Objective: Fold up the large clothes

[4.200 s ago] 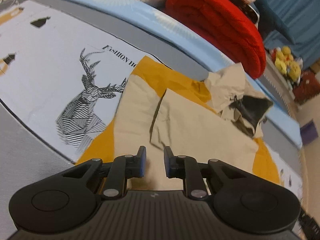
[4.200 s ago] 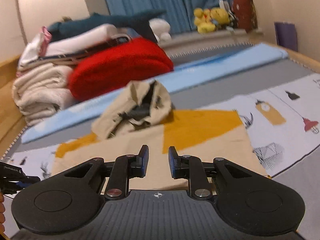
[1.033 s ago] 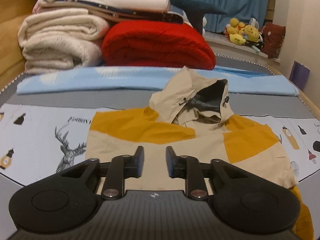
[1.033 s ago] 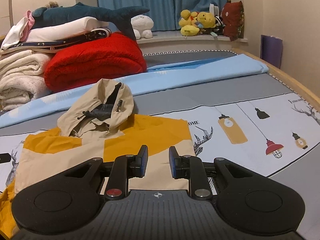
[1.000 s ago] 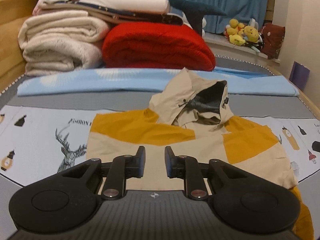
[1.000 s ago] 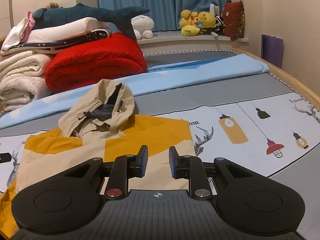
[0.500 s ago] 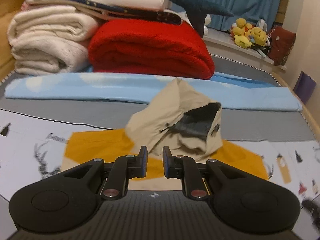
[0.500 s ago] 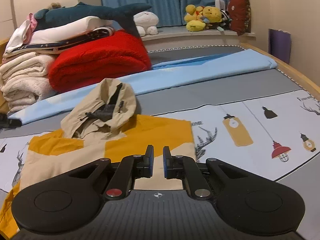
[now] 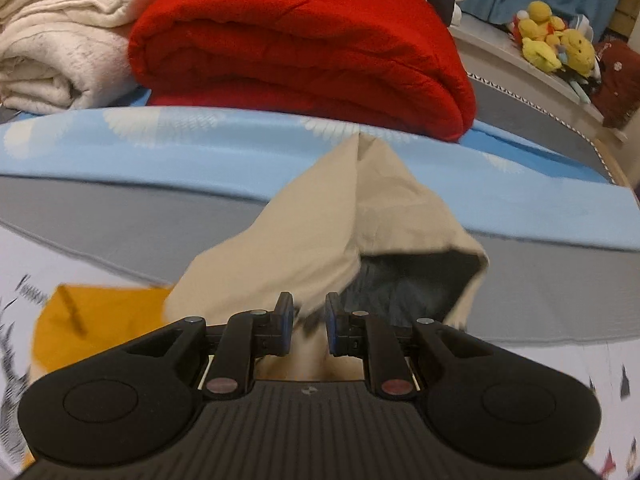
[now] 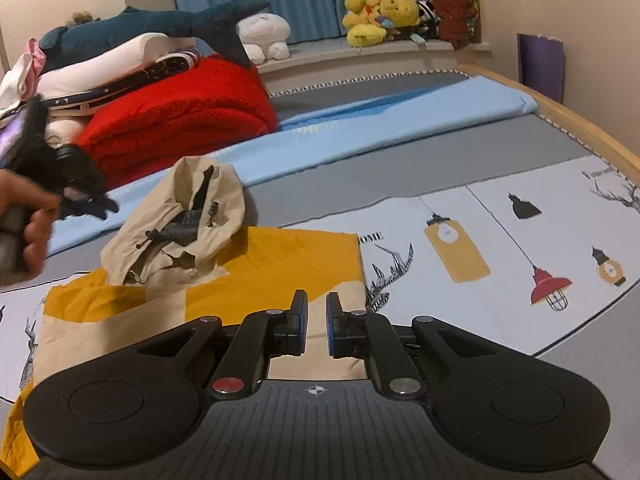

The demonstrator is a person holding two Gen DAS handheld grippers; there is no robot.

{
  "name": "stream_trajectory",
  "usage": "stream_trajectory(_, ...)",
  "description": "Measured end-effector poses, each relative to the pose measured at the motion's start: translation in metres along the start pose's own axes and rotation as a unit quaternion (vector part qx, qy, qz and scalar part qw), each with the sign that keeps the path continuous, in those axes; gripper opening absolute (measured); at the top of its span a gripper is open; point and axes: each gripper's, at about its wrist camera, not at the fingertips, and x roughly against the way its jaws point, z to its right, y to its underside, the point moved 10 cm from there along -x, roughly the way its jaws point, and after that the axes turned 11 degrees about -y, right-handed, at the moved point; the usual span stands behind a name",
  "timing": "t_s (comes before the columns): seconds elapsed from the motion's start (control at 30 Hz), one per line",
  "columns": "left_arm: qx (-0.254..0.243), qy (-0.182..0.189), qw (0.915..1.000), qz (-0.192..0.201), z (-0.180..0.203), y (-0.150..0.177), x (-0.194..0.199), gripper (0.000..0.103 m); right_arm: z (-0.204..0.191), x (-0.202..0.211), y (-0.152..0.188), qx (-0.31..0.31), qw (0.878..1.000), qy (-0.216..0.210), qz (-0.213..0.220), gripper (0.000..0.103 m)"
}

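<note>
Beige and mustard cloth fills the middle of both views: the jacket (image 10: pixel 200 280) lies spread flat on the printed bed sheet (image 10: pixel 500 240), its body in the lower left of the right wrist frame, its hood (image 9: pixel 340 232) bunched and standing up at the centre of the left wrist frame.

My left tongs (image 9: pixel 308 328) hang just before the hood, low centre of that frame. The jaws stand a narrow gap apart with nothing between them; hood cloth shows behind the gap, not in it. My right tongs (image 10: pixel 314 328) sit over the jacket's right hem, jaws likewise a small gap apart and empty. My left hand (image 10: pixel 24 224) appears at the left edge of the right wrist frame.

Progress, as I judge it: the sides look folded in, since no sleeves show and the body reads as a rectangle. The hood is not yet turned down, and the lengthwise folds remain. I rate the task roughly midway.

Red blanket (image 9: pixel 300 48) and blue cloth (image 9: pixel 120 148) lie beyond, upper frame.
</note>
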Motion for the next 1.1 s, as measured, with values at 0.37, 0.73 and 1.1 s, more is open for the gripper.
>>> stream_trajectory(0.37,-0.057,-0.079,0.9914,0.088,0.063,-0.036,-0.074,0.064,0.015,-0.008,0.005,-0.002,1.0,0.01,-0.019,0.01)
stream_trajectory(0.73,-0.169,-0.06,0.9708,0.159,0.022,-0.035,-0.009,0.0,0.017,-0.007,0.002,-0.005,1.0,0.01,-0.018,0.01)
stream_trajectory(1.1,-0.24,0.016,0.9624,0.125,-0.208,0.203,0.131,0.003,-0.003,0.011,-0.008,-0.038,0.999,-0.019,0.027,0.01)
